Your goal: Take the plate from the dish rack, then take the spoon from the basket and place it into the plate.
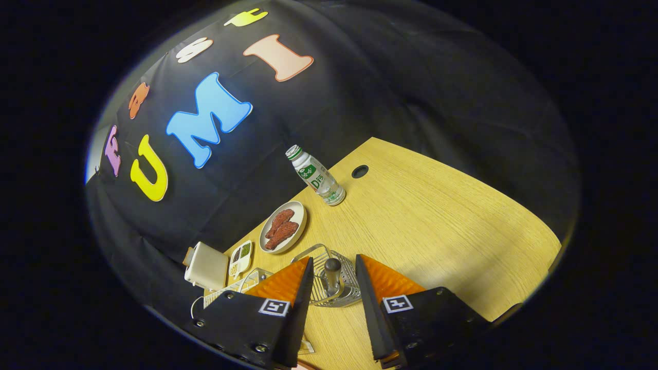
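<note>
A wire basket [347, 297] stands on the wooden table [437, 226] just ahead of my fingers, seen through the gap between them. A dark grey spoon [332, 277] stands upright in it, its rounded end on top. My gripper [333, 258] is open and holds nothing, hovering above and short of the basket. A white dish rack [241, 284] sits left of the basket, partly hidden by my left finger; I cannot tell whether a plate is in it. A small pale edge [306, 347] shows low between the fingers, too little to identify.
Beyond the basket lies a white plate of reddish meat slices [282, 227]. A capped plastic bottle [317, 176] stands farther back, near a round cable hole [360, 171]. A white boxy appliance [206, 265] and a small divided snack tray [240, 257] sit by the rack.
</note>
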A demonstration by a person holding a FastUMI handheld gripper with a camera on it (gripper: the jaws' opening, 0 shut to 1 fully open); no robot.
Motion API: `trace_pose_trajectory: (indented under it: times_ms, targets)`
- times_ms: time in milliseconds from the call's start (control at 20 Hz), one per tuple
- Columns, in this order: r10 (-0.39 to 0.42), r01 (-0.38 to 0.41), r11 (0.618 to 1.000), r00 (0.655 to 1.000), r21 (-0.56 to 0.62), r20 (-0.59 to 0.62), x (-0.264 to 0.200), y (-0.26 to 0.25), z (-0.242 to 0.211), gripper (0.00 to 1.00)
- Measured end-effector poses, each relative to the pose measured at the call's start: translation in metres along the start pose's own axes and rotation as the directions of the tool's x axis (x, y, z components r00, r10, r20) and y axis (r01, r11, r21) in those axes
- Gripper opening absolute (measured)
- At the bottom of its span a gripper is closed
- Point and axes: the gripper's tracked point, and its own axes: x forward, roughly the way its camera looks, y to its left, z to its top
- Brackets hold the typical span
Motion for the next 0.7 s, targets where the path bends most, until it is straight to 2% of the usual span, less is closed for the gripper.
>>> trace_pose_trajectory:
  times_ms: [50, 100, 150, 200, 300, 350, 700]
  targets:
    - [-0.001, 0.001, 1.0, 1.0, 0.004, -0.01, 0.0, 0.001, -0.002, 0.45]
    - [-0.002, 0.002, 1.0, 1.0, 0.006, -0.022, 0.01, 0.001, -0.004, 0.34]
    - [-0.02, 0.02, 1.0, 1.0, 0.009, -0.023, 0.007, -0.003, -0.004, 0.34]
    - [-0.018, 0.018, 1.0, 1.0, 0.006, -0.025, 0.009, 0.0, -0.001, 0.13]
    - [-0.031, 0.031, 0.999, 0.999, -0.033, -0.021, 0.014, -0.001, 0.003, 0.13]
    - [-0.029, 0.028, 0.999, 0.999, -0.039, -0.022, 0.009, 0.003, 0.005, 0.04]
    - [-0.014, 0.015, 0.995, 1.0, -0.095, 0.007, 0.001, 0.013, 0.028, 0.03]
